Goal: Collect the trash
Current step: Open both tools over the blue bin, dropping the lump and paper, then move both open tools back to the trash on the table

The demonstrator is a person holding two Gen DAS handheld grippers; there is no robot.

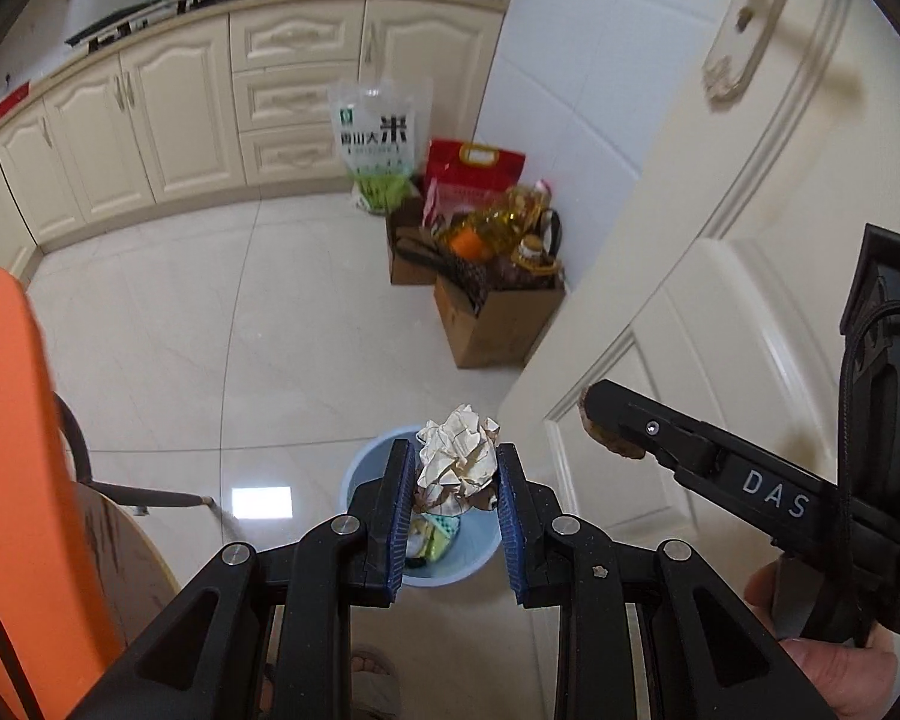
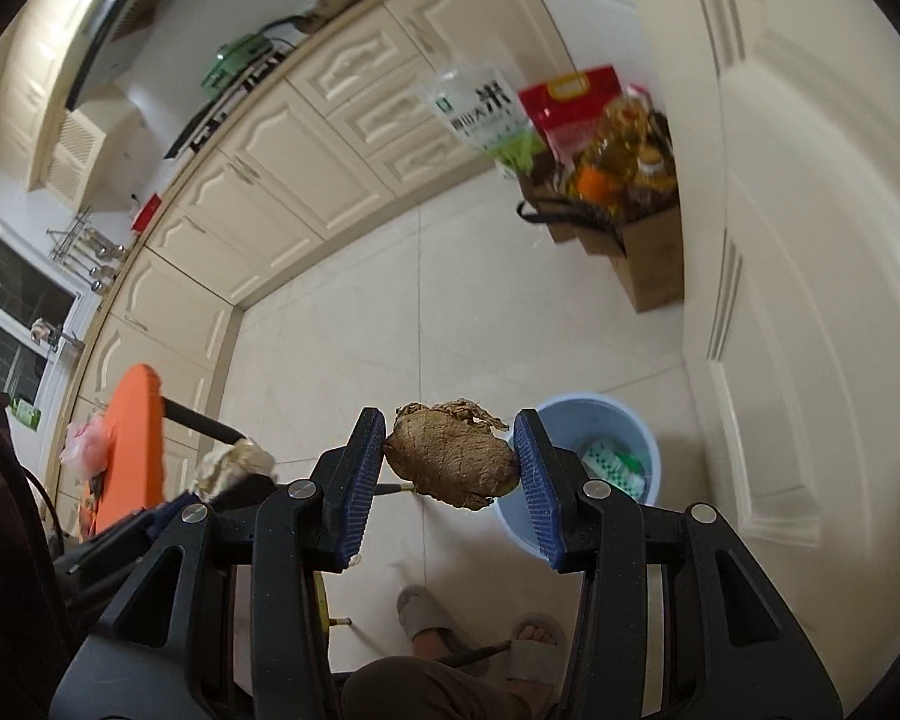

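Left tool (image 1: pixel 457 480) is clamped on a crumpled paper ball (image 1: pixel 459 456), blue pads (image 1: pixel 401 516) pressing it from both sides, gap moderate. The ball hangs directly above a light blue trash bin (image 1: pixel 354 480) standing on the tiled floor (image 1: pixel 210 300); the bin already has a green-white wrapper (image 1: pixel 435 537) and other scraps inside.

Right tool (image 2: pixel 450 462) is clamped on a brown lumpy food scrap (image 2: pixel 450 462), maybe a peel or old root, can't tell exactly. Both pads (image 2: pixel 363 480) touch its ends, gap fairly wide. In the right wrist view the scrap sits up in the air, left of the bin (image 2: pixel 624 414), not over its opening. In the left wrist view the right tool (image 1: pixel 606 435) shows side-on at the right, tip near the white door (image 1: pixel 720 240), scrap end (image 1: pixel 600 438) just visible.

Bin stands on the floor just beside the door. Cardboard boxes (image 1: pixel 498 318) with oil bottles (image 1: pixel 504 222) and a rice bag (image 1: pixel 375 144) sit in the far floor corner by the cabinets (image 1: pixel 180 108). Orange chair back (image 1: pixel 6 420) at left. Sandaled feet (image 2: pixel 480 630) on the floor below the tools.
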